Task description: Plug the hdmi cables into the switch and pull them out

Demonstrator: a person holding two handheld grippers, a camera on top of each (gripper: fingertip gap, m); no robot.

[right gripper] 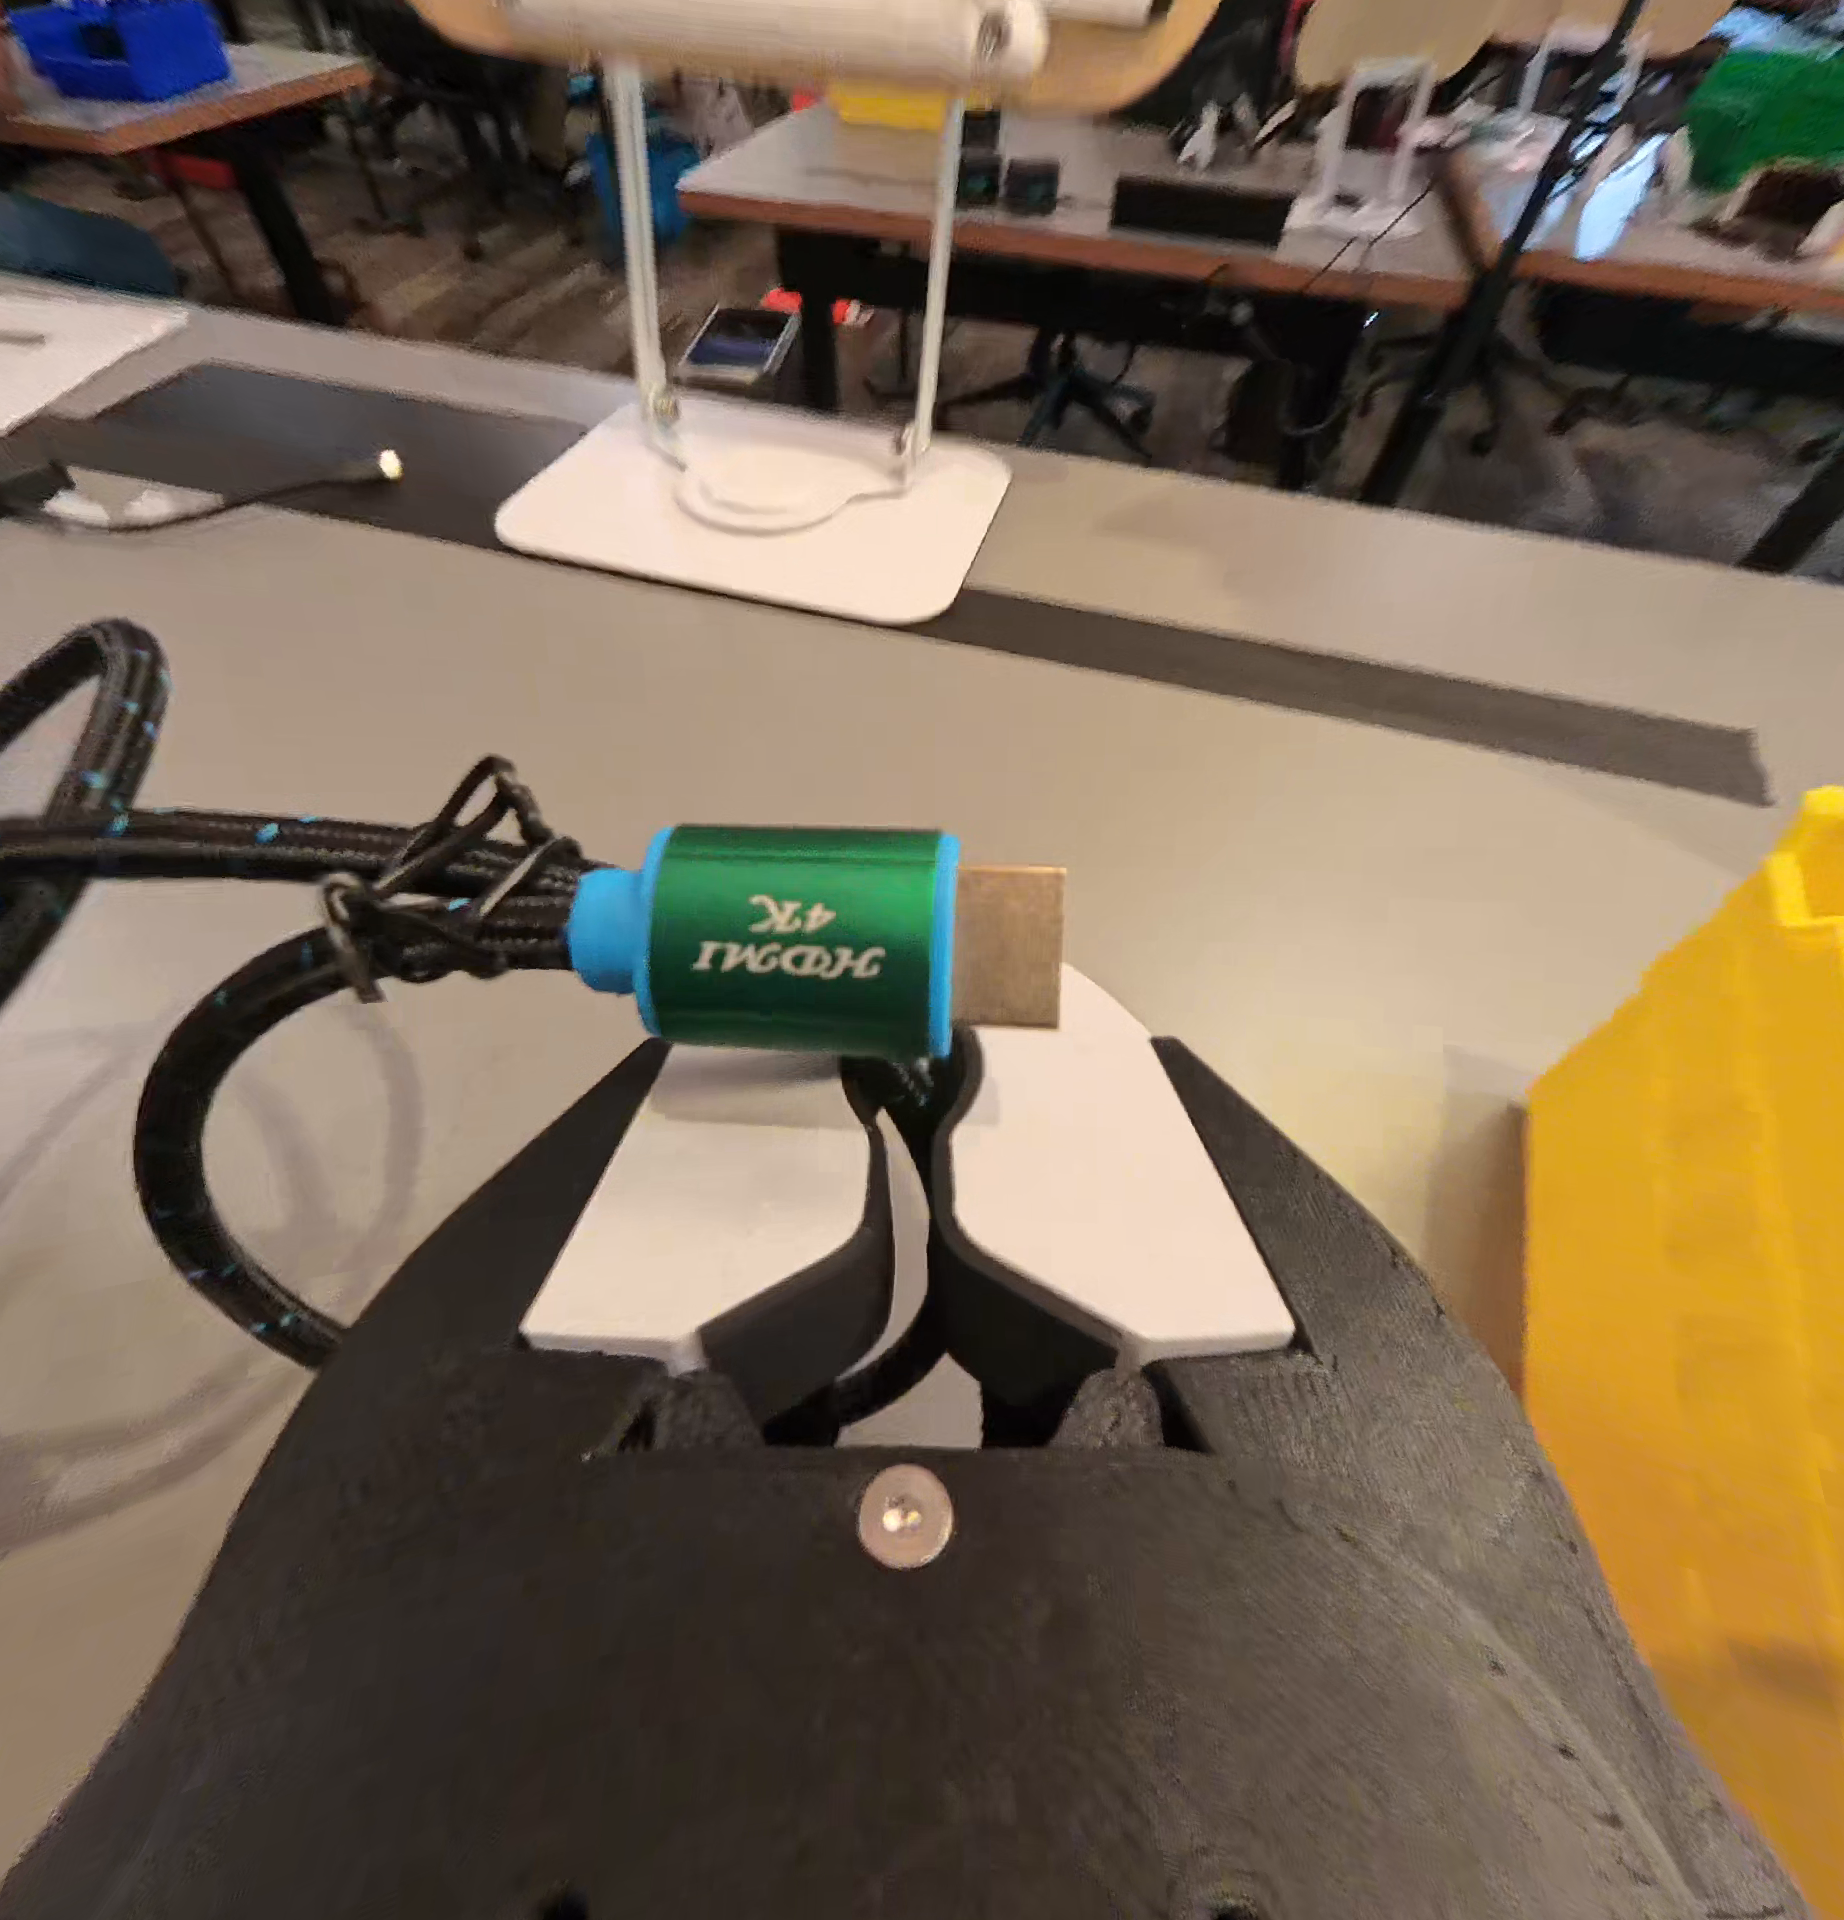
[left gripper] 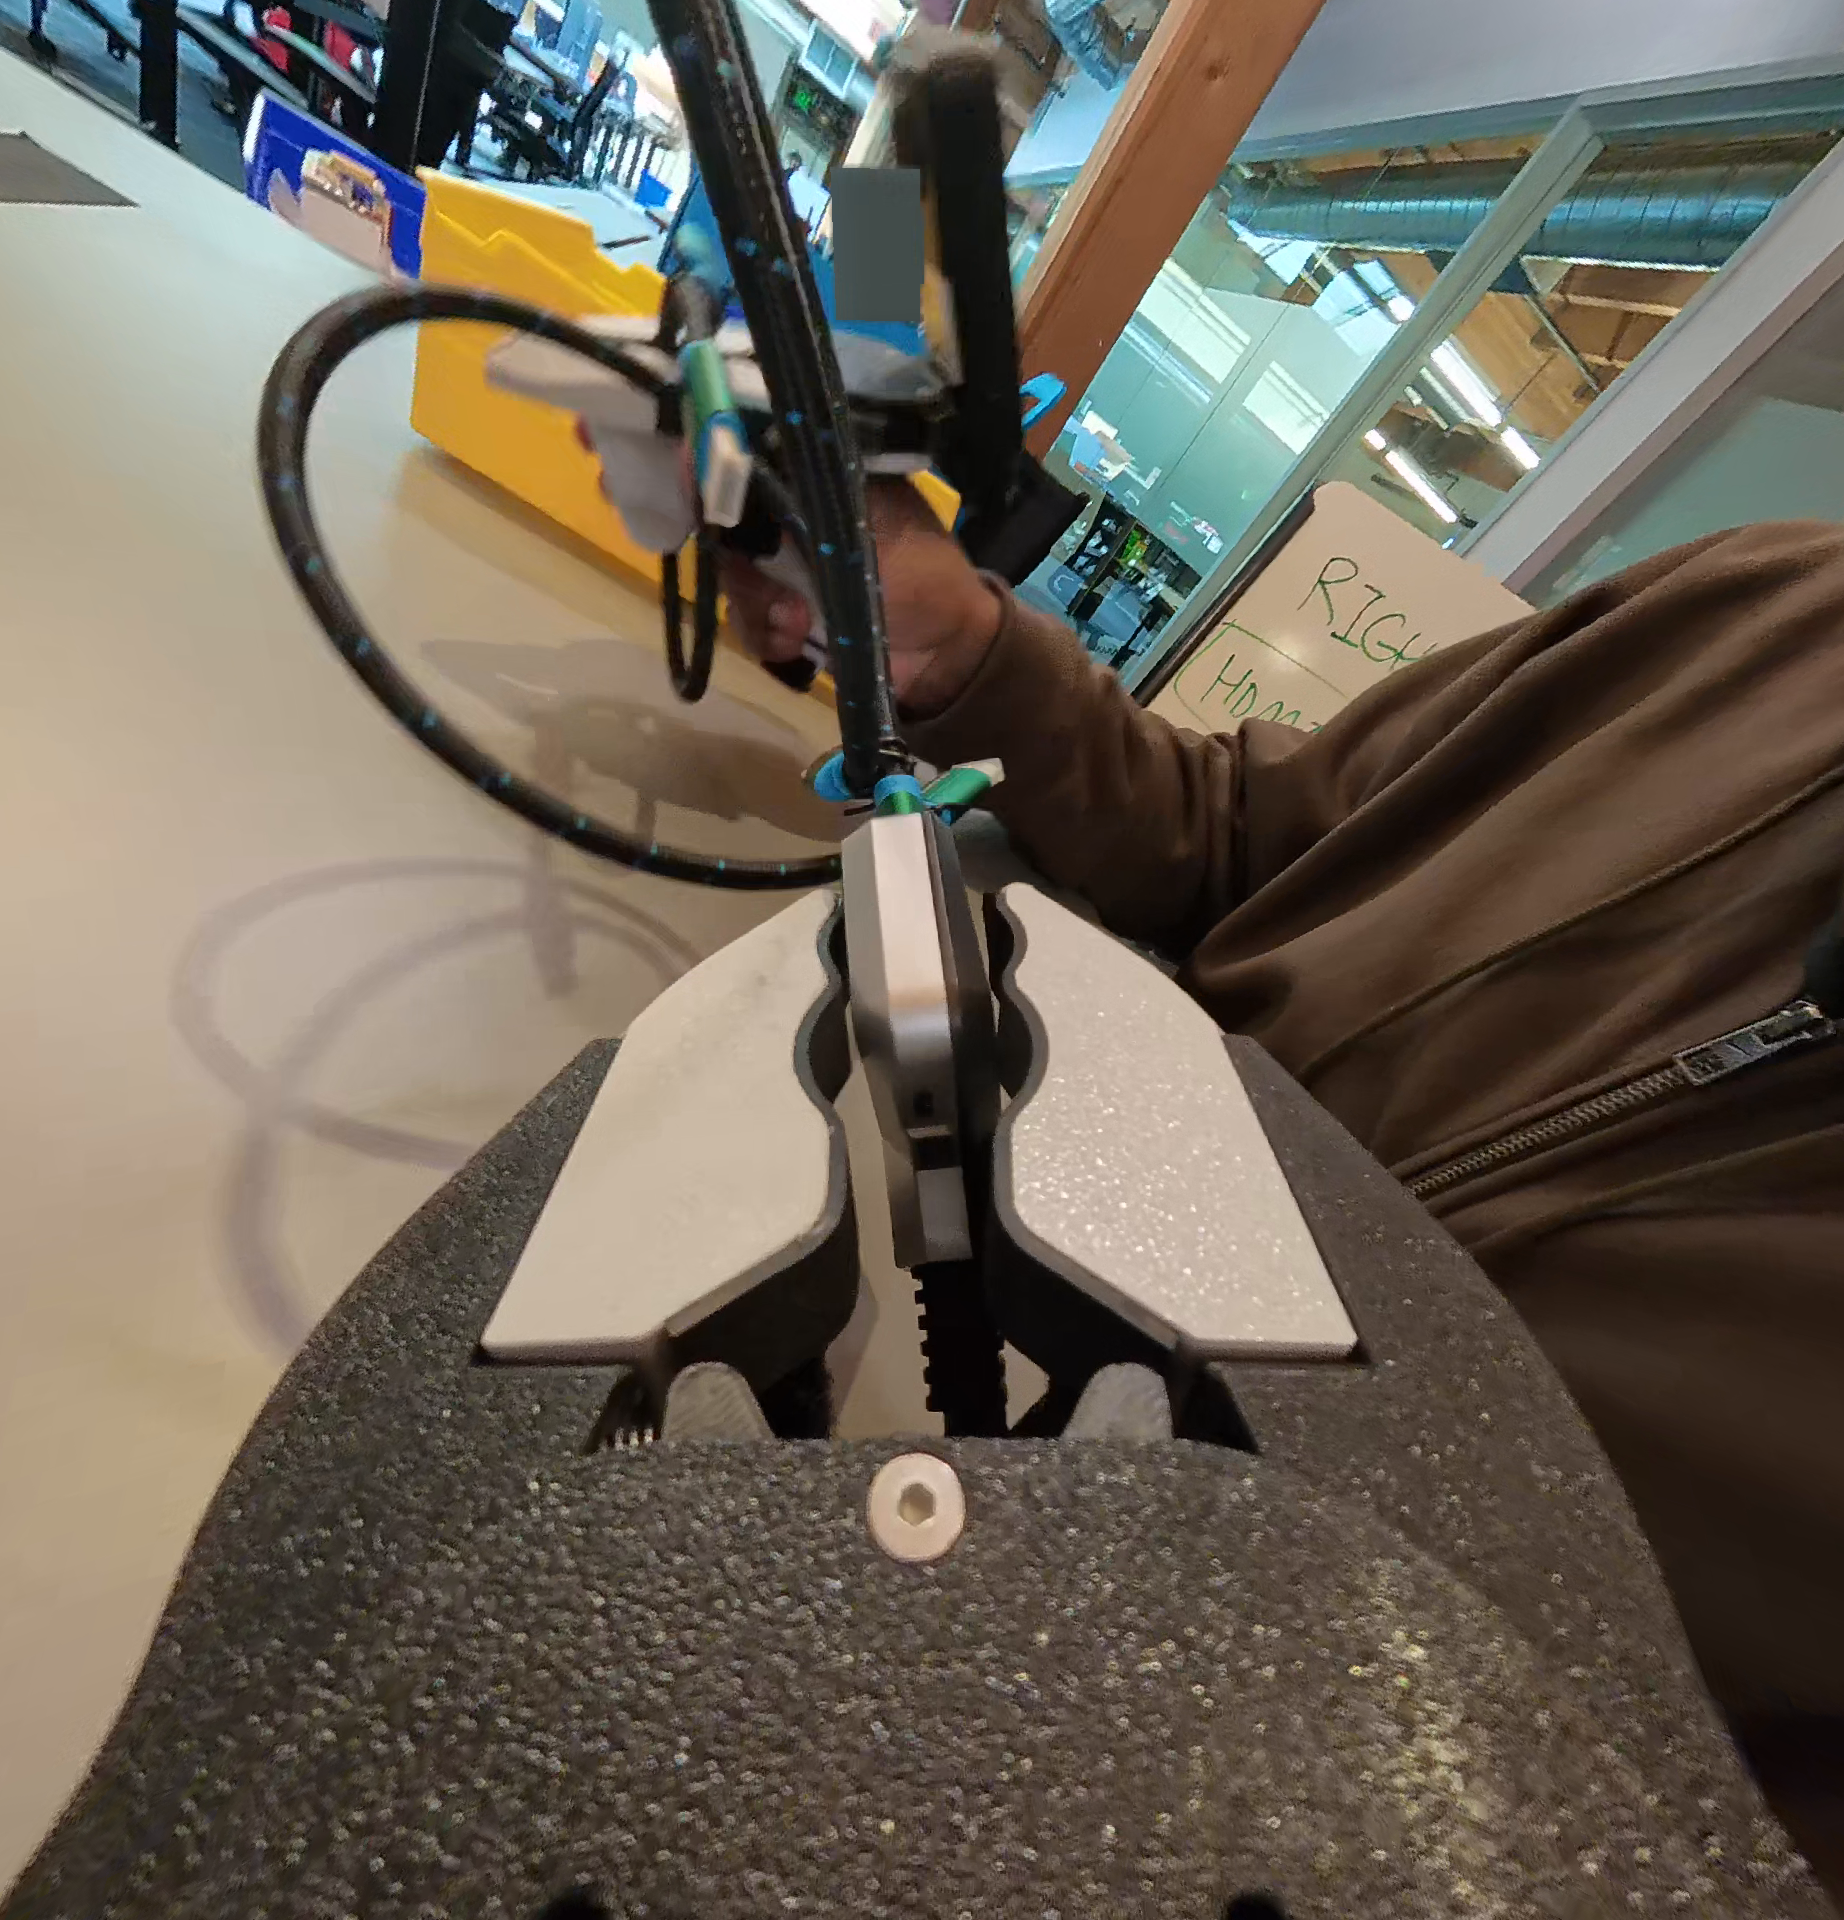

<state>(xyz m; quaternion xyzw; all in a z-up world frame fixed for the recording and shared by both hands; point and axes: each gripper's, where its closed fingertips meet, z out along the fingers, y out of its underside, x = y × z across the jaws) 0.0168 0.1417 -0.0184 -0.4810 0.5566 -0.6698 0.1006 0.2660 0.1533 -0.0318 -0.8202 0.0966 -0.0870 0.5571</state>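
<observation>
Cable [right gripper: 274, 1195] clamped in right fingers [right gripper: 1084, 1143], its green plug [right gripper: 793, 940] pointing right; left fingers [left gripper: 710, 1101] seemingly pinch grey adapter [left gripper: 913, 997].

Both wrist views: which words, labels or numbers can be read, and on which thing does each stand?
Green connector: white lettering, upside down; I do not copy writing.
White board: green handwriting, partly hidden by the brown sleeve; not copied.
Far green lit sign: too blurred to read.

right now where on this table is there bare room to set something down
Bare tabletop lies between the white stand base, the dark strip and the yellow bin. The near left is crowded with loops of black braided cable and its green plug.
</observation>
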